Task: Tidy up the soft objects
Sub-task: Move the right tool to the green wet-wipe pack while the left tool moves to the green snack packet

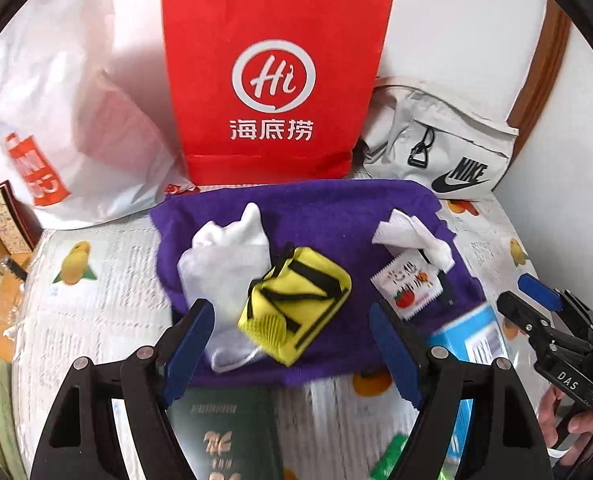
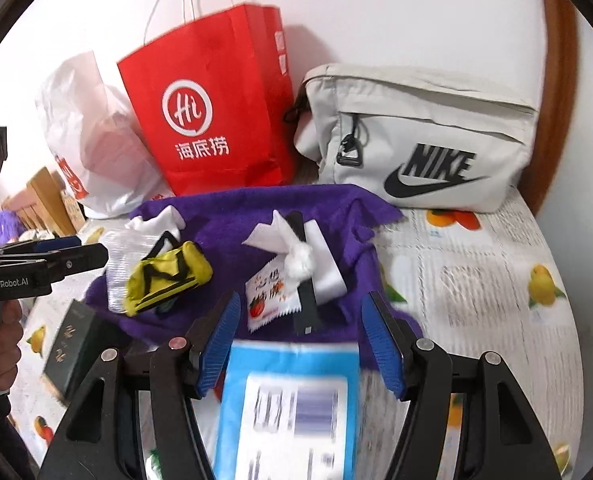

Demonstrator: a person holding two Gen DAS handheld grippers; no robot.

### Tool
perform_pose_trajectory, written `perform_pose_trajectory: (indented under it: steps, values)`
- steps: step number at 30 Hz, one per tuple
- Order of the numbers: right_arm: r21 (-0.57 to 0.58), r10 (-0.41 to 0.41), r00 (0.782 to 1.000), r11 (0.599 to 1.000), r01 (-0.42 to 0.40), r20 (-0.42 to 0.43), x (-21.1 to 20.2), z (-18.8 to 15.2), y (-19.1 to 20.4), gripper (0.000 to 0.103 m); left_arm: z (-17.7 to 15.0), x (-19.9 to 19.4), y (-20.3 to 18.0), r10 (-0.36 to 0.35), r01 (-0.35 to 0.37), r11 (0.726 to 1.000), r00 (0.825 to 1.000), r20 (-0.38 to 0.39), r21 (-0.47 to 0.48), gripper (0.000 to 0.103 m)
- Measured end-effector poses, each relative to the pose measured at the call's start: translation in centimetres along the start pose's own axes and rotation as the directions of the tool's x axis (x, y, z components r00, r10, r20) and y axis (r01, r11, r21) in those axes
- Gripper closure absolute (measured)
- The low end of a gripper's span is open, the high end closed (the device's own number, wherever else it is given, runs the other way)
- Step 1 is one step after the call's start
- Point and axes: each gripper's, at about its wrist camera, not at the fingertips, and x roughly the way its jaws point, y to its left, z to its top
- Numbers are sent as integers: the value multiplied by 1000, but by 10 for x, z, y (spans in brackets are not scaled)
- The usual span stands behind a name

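A purple fleece cloth (image 1: 328, 208) is spread on the fruit-printed table cover (image 1: 108, 308), at 12 o'clock from both tongs. On it are laid a white sock (image 1: 224, 264), a yellow fabric pouch with black straps (image 1: 296, 304) and a crumpled white tissue (image 1: 412, 236). The left gripper (image 1: 292, 344) and right gripper (image 2: 300, 340) are released, nothing being grasped. A pick seems to be in preparation; next, the jaws must be lowered around the pouch.
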Motion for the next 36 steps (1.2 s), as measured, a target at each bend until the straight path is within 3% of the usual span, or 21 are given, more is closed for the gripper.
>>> perform_pose_trajectory:
  steps: [10,16,22,29,36]
  values:
    - [23,77,997,997,-77,12,-68,-56,13,40,-46,-58,8,-38,39,999,999,25,-37,24]
    - [-49,129,992,990,-129,3,-93,-109,37,40,-80,-81,8,-62,64,996,997,40,-60,24]
    - [-75,169,984,982,-172,-51,-93,-149,55,39,-112,-91,7,-82,84,994,996,30,-66,24]
    - [-140,169,983,974,-178,-77,-81,-175,73,30,-145,-94,10,-104,105,992,994,21,-72,24]
    - [-226,107,988,965,-129,-109,-58,-188,91,30,-169,-81,23,-97,95,991,995,-26,-91,24]
